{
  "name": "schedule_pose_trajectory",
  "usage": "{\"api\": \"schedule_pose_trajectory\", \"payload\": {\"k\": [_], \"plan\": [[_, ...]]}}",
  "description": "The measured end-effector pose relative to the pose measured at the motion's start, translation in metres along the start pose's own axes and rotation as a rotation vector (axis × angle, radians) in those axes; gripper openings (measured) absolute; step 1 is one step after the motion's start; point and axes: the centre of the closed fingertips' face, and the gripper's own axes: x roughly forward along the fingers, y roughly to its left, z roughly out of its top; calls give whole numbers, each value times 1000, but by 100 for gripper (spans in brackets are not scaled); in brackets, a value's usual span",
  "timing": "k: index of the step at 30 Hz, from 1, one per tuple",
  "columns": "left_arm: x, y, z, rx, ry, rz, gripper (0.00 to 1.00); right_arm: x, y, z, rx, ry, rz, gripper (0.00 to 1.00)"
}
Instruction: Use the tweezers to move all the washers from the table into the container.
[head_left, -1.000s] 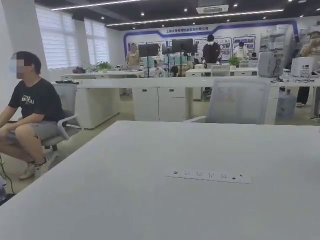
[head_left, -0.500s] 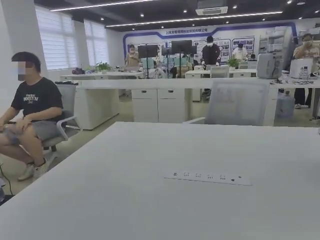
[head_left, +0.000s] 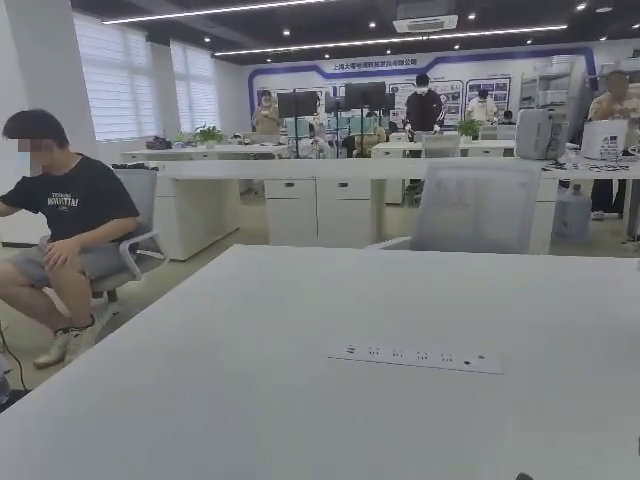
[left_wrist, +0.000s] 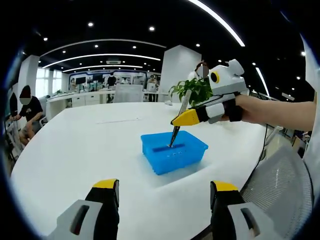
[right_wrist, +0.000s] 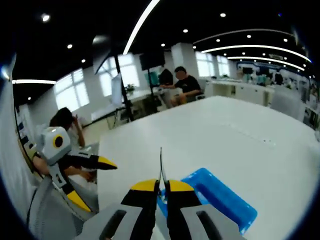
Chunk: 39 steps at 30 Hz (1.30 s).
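On the white counter (head_left: 250, 380) in the head view, an inset power strip (head_left: 415, 357) lies at 5 o'clock. The seated person (head_left: 65, 215) at 9 o'clock has leaned further left than a moment ago.

In the left gripper view, the left hand-held gripper (left_wrist: 163, 197) gapes wide, holding nothing. The blue container (left_wrist: 173, 150) sits centre, with the tweezers (left_wrist: 173, 134) reaching tip-down into it from 1 o'clock.

In the right gripper view, the right hand-held gripper (right_wrist: 161, 186) is pinched on the tweezers, with the container at 5 o'clock.
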Motion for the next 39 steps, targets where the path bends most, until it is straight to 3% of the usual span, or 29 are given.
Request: {"api": "schedule_pose_trajectory", "payload": {"k": [9, 17, 25, 33, 39], "plan": [[0, 0, 0, -1, 1, 0, 75, 13, -28, -11, 76, 34, -51, 3], [-1, 0, 4, -28, -24, -7, 76, 29, -36, -26, 79, 81, -56, 3], [2, -6, 0, -28, 5, -33, 76, 36, -38, -44, 65, 115, -50, 3], [0, -8, 13, -107, -66, -50, 80, 37, -40, -52, 21, 142, -45, 3], [0, -10, 16, -103, -79, -55, 80, 37, -41, -53, -14, 158, -40, 3]]}}
